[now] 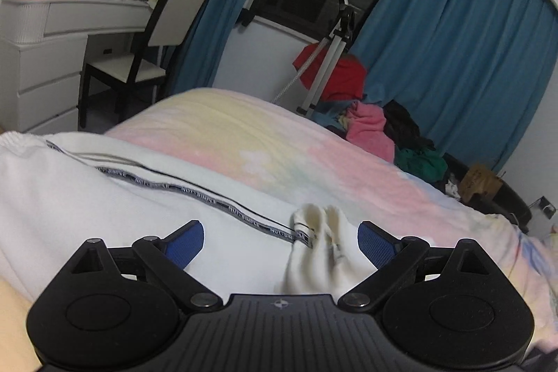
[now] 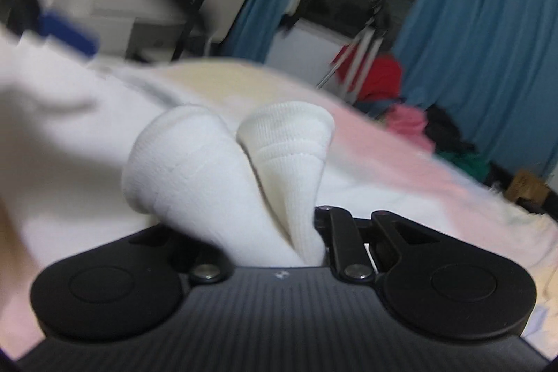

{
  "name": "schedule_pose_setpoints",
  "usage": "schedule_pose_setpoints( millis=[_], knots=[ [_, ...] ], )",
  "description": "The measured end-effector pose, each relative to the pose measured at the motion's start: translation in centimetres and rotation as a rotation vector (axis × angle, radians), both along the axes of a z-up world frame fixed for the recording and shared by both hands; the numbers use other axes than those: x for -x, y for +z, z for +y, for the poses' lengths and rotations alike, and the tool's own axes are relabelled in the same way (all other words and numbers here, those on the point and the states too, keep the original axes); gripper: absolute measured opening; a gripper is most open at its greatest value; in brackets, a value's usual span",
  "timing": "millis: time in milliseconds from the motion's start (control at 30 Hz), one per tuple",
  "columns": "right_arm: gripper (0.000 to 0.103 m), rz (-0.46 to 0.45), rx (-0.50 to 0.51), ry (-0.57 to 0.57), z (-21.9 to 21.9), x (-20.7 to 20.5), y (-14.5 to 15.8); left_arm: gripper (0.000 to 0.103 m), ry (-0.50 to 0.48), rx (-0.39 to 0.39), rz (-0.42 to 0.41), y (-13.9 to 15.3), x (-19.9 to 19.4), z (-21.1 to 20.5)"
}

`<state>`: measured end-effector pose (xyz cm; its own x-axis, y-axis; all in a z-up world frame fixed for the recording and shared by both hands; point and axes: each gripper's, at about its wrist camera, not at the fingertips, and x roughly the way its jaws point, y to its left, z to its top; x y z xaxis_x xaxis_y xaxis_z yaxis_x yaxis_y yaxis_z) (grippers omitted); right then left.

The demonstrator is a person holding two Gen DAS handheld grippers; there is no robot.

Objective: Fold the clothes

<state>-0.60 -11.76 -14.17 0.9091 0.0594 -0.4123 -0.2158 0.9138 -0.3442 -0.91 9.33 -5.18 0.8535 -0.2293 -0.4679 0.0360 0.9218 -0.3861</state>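
White sweatpants (image 1: 104,197) with a grey lettered side stripe (image 1: 195,190) lie across a pastel bedspread (image 1: 279,145). My left gripper (image 1: 280,243) hovers low over them, open, with its blue pads (image 1: 185,243) wide apart. The bunched ribbed leg cuffs (image 1: 321,225) sit between those pads, toward the right one, untouched by either. In the right wrist view the same two cuffs (image 2: 289,142) stick up out of my right gripper (image 2: 300,232), which is shut on them; cloth hides its fingertips. A blurred blue pad (image 2: 66,30) of the left gripper shows at upper left.
Beyond the bed stand a white dresser (image 1: 42,58) and a dark chair (image 1: 139,58) on the left. A tripod (image 1: 327,58) and a pile of red, pink and green clothes (image 1: 369,128) lie by the blue curtains (image 1: 453,40). A cardboard box (image 1: 481,180) is at far right.
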Motion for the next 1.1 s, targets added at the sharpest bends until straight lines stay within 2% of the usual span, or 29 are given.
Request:
schedule_pose_setpoints(
  millis=[100,133,200,267,367,467,567,633,700,800,867,933,1100],
  knots=[
    [0.019,0.083,-0.080,0.028,-0.8,0.6,1.0,0.096,-0.008,0.034,0.020,-0.6,-0.1,0.3],
    [0.024,0.110,-0.107,0.038,-1.0,0.8,1.3,0.096,-0.015,0.039,0.021,-0.7,0.0,0.3],
    [0.039,0.165,-0.160,0.056,-1.5,1.1,1.9,0.096,-0.028,0.046,0.020,-0.8,0.0,0.2],
    [0.061,0.220,-0.213,0.075,-2.1,1.5,2.6,0.096,-0.045,0.046,0.015,-0.8,0.2,-0.1],
    [0.075,0.303,-0.293,0.103,-2.8,2.1,3.5,0.096,-0.084,0.053,0.010,-0.8,0.7,-0.6],
    [0.075,0.325,-0.442,0.102,-6.0,4.1,5.6,0.096,-0.140,0.056,0.013,-1.1,1.5,-1.7],
    [0.076,0.275,-0.573,0.033,-9.7,4.3,7.1,0.094,-0.215,0.045,0.014,-1.7,2.2,-3.2],
    [0.076,0.229,-0.563,-0.065,-11.2,3.7,7.1,0.090,-0.258,0.006,-0.002,-2.2,2.5,-4.6],
    [0.076,0.190,-0.502,-0.157,-12.3,2.2,6.7,0.086,-0.299,-0.036,-0.019,-2.6,2.9,-6.0],
    [0.076,0.240,-0.401,-0.261,-13.1,-0.1,4.6,0.078,-0.330,-0.117,-0.050,-3.4,2.9,-8.2],
    [0.076,0.301,-0.351,-0.320,-13.6,-1.6,2.8,0.072,-0.328,-0.136,-0.050,-4.1,2.5,-9.1],
    [0.079,0.341,-0.384,-0.344,-13.9,-2.6,1.2,0.065,-0.329,-0.144,-0.050,-4.7,1.9,-9.6],
    [0.080,0.324,-0.408,-0.363,-13.8,-2.7,1.7,0.039,-0.339,-0.187,-0.014,-6.1,0.1,-10.3]
  ],
)
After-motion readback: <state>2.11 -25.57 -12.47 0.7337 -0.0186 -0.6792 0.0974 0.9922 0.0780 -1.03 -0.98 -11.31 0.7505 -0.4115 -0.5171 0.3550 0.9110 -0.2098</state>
